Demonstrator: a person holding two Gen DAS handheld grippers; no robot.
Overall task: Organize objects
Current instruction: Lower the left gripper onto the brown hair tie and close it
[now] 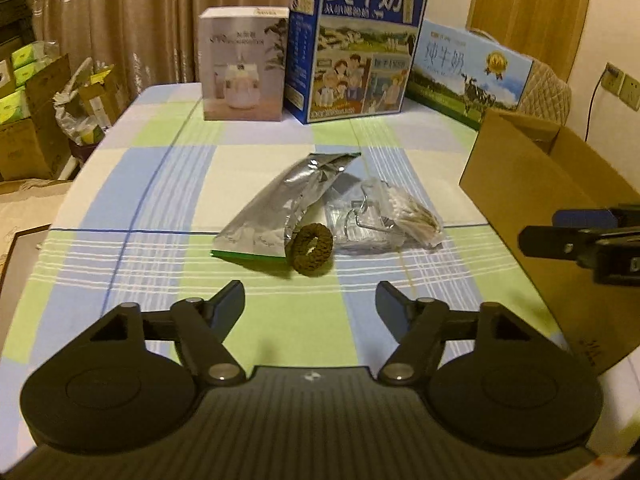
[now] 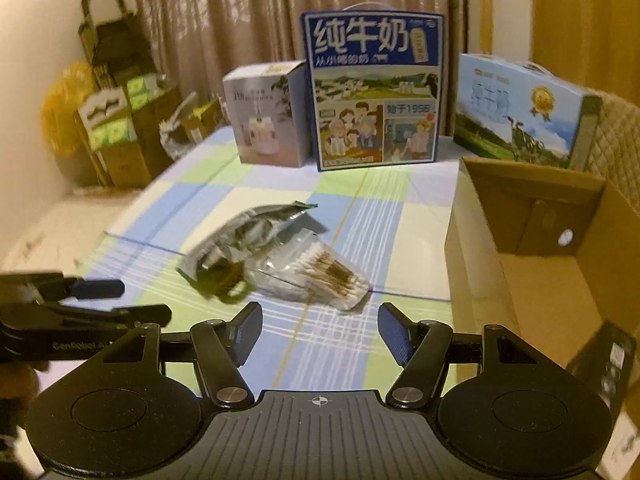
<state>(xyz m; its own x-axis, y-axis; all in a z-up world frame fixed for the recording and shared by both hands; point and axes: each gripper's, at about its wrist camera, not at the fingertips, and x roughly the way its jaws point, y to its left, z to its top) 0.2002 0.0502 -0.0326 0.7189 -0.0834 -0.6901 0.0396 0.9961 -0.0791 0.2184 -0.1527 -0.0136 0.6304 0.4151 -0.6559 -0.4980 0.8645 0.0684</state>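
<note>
Left gripper (image 1: pixel 310 300), jaws spread and empty, is hovering just short of the brown hair tie (image 1: pixel 313 246), dead ahead, nearer than the right gripper (image 2: pixel 320 330).

Counted on the checked tablecloth: three loose items, four boxes

In the middle lie one crumpled silver foil pouch with a green edge (image 1: pixel 280 208), one dark brown fuzzy hair-tie ring (image 1: pixel 313 246) and one clear plastic bag of cotton swabs (image 1: pixel 404 216); a bent wire piece shows inside or on that bag, and whether it is a separate item cannot be told. Along the far edge stand three printed cartons: one white and grey product box picturing a white appliance (image 1: pixel 244 65), one tall dark blue milk carton (image 1: pixel 358 42) and one long light blue milk carton with a cow (image 1: pixel 472 72). One open plain brown cardboard box (image 2: pixel 532 248) sits at the right.
</note>
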